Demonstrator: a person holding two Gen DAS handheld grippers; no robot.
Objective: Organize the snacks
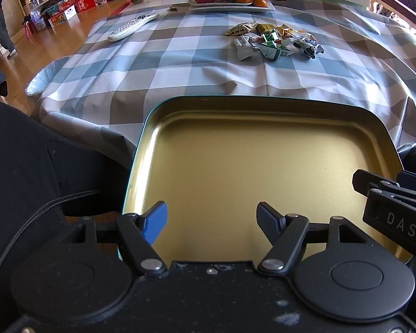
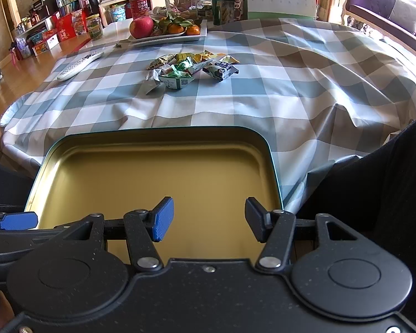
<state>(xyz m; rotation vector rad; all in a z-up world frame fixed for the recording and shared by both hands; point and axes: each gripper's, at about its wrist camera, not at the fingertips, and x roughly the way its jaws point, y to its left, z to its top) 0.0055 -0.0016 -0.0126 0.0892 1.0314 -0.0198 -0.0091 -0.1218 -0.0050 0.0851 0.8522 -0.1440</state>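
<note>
Two grippers hovering over an empty gold tin at the near table edge.

Farthest left, a remote control (image 2: 79, 65) is lying on the checked tablecloth (image 2: 305, 88); the left gripper (image 1: 211, 222) is holding its jaws apart over the tin (image 1: 263, 166), gripping nothing, and the right gripper (image 2: 208, 219) beside it is doing the same. Beyond the tin, well apart from it, a pile of wrapped snacks (image 2: 192, 68) is sitting mid-table, perhaps a dozen packets, with a fruit plate (image 2: 169, 37) standing behind it.
</note>
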